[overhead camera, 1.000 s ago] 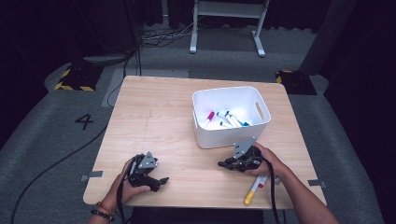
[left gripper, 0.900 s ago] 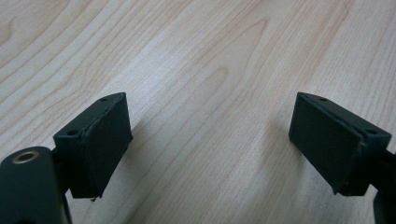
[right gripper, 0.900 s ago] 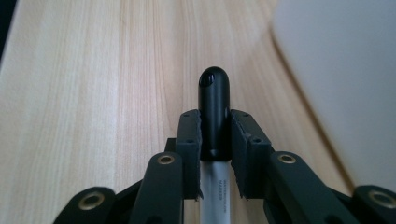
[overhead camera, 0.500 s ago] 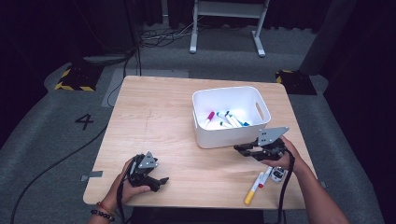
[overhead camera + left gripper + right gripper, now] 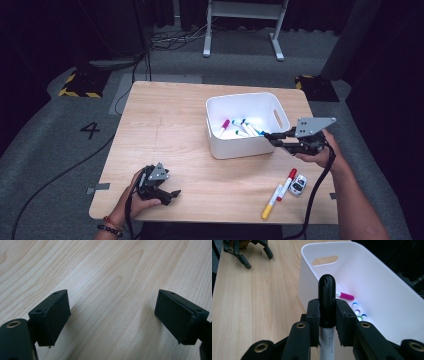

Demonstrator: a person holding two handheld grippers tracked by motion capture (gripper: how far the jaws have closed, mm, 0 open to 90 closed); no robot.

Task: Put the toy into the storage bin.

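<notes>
Two hand-held black two-jaw grippers are in use. The right gripper (image 5: 327,322) is clamped on one black-capped marker with a white barrel (image 5: 327,297); the marker sits at the centre of the right gripper view, at the near rim of the white plastic bin with slotted handles (image 5: 280,106). The left gripper (image 5: 112,317) has its jaws spread wide over bare wood, holding nothing, at the lower left of the high view.

Inside the bin, several markers lie loose: one magenta-capped marker (image 5: 223,126) and about three blue- or green-capped ones; the exact count cannot be told. On the table, at the lower right of the high view, lie one red-capped marker (image 5: 286,183), one yellow-capped marker (image 5: 270,203) and one small white toy car (image 5: 298,184).

The surface is a light wooden table (image 5: 165,125) on grey carpet; a painted numeral 4 (image 5: 90,129) marks the floor at left, a white metal stand (image 5: 243,20) is at the top, and the surroundings are dark.

The held marker's long axis runs along the jaws, cap outward, pointing over the bin rim.
</notes>
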